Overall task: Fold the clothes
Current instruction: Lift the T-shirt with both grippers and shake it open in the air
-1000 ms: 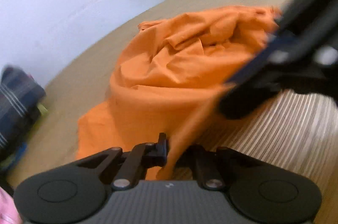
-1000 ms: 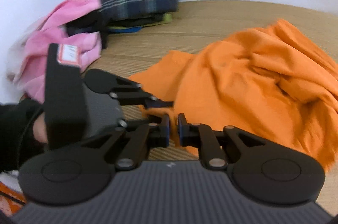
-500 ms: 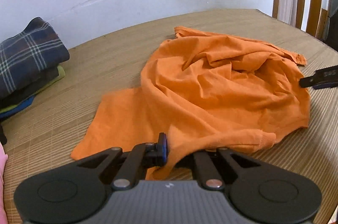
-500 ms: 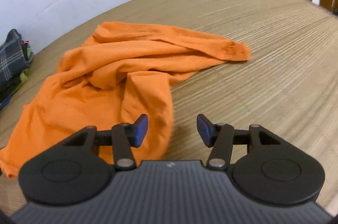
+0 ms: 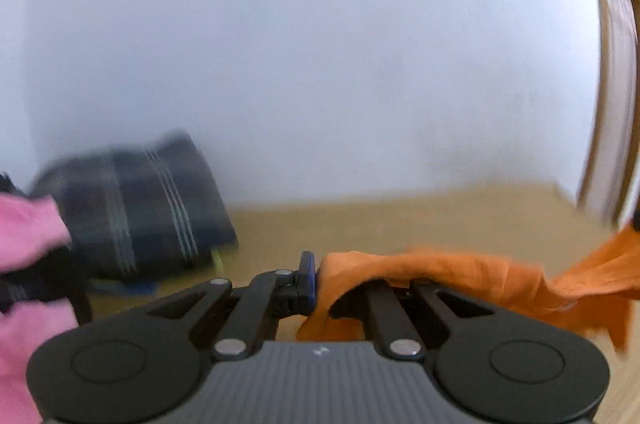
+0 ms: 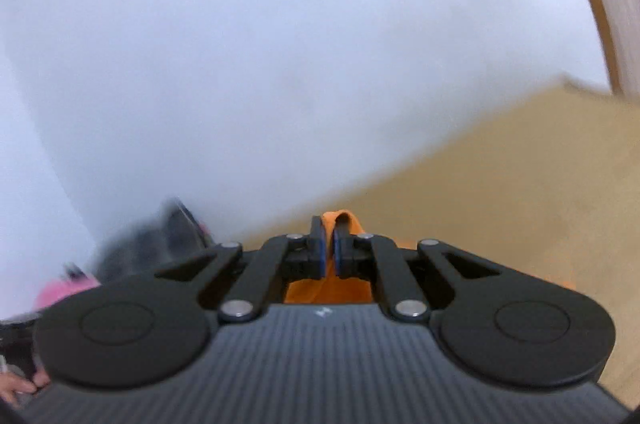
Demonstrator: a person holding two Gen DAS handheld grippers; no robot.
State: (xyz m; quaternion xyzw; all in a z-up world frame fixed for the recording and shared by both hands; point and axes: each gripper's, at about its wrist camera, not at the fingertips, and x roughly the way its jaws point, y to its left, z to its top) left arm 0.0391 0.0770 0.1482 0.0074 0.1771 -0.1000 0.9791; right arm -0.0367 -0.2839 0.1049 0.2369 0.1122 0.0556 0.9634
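Orange shirt [image 5: 460,270] lifted, both grippers apparently clamped

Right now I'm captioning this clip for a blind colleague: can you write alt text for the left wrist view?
The left gripper is shut on an orange shirt, which drapes over its right finger and trails off to the right above a tan mat. Blurred at left are a dark plaid bundle and pink cloth against a white wall.

Blurred plaid clothes [image 5: 132,212], right finger cloth-covered.
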